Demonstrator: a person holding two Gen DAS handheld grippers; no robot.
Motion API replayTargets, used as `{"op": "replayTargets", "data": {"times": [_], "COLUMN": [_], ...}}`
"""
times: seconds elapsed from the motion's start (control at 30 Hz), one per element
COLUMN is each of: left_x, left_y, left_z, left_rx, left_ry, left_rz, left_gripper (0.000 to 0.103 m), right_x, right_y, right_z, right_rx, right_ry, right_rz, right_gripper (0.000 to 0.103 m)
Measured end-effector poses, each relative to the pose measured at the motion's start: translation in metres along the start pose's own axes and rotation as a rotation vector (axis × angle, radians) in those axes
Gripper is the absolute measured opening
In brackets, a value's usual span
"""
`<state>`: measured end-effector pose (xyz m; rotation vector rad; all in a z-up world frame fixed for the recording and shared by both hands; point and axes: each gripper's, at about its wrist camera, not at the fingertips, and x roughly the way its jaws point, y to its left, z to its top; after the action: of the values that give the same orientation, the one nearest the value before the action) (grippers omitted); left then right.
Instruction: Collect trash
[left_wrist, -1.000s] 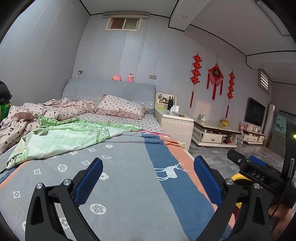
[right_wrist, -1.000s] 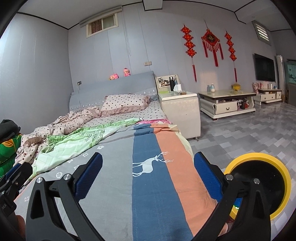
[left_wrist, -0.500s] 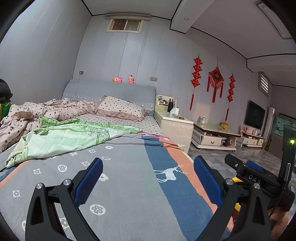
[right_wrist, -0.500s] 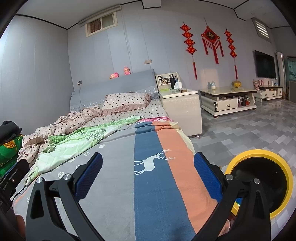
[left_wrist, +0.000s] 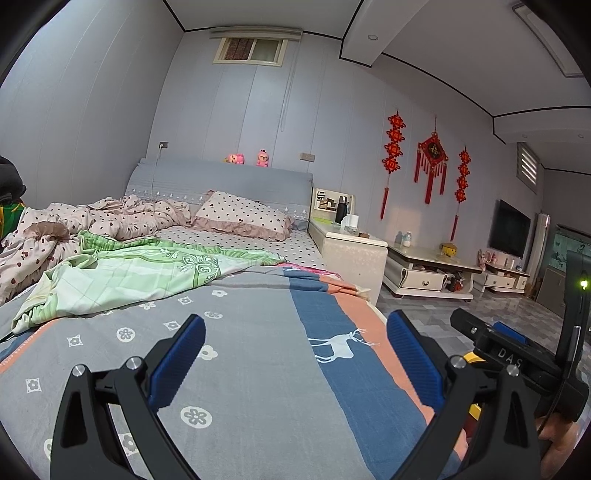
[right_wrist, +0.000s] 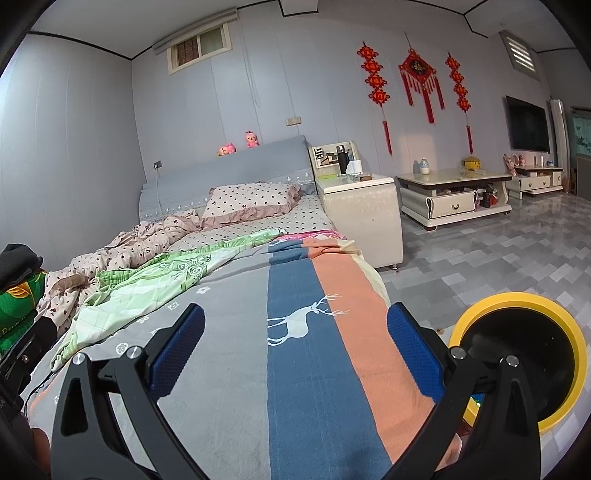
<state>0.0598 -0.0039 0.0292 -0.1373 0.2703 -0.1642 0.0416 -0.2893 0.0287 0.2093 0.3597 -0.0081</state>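
Observation:
A yellow-rimmed trash bin (right_wrist: 524, 354) with a black liner stands on the floor just right of the bed's foot, below my right gripper's right finger. My right gripper (right_wrist: 295, 347) is open and holds nothing; it hovers over the striped blanket (right_wrist: 295, 369). My left gripper (left_wrist: 295, 350) is open too and empty, above the same blanket (left_wrist: 258, 350). In the left wrist view the body of the right gripper (left_wrist: 517, 358) shows at the right edge, with a sliver of the yellow bin (left_wrist: 471, 357) behind it. No loose trash is visible on the bed.
A green quilt (left_wrist: 122, 273) and a spotted pink duvet (left_wrist: 110, 221) lie crumpled on the bed's left. A white nightstand (right_wrist: 360, 206) with a flask and tissues stands by the headboard, low white cabinets (right_wrist: 454, 195) behind. The grey tiled floor (right_wrist: 498, 258) spreads to the right.
Both grippers have tilted up slightly and drifted a little, so the bed and bin sit lower in view. Both stay open and empty.

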Motion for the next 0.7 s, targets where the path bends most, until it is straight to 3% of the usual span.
{"op": "replayTargets", "data": {"times": [0.7], "left_x": [0.0000], "left_y": [-0.0003], "left_z": [-0.0002], "left_rx": [0.001], "left_ry": [-0.001], "left_rz": [0.000], "left_gripper": [0.095], "right_x": [0.0046], "right_y": [-0.0032], "right_z": [-0.0071], "right_rx": [0.013], "right_ry": [0.009], "right_rz": [-0.006], "right_gripper": [0.095]}}
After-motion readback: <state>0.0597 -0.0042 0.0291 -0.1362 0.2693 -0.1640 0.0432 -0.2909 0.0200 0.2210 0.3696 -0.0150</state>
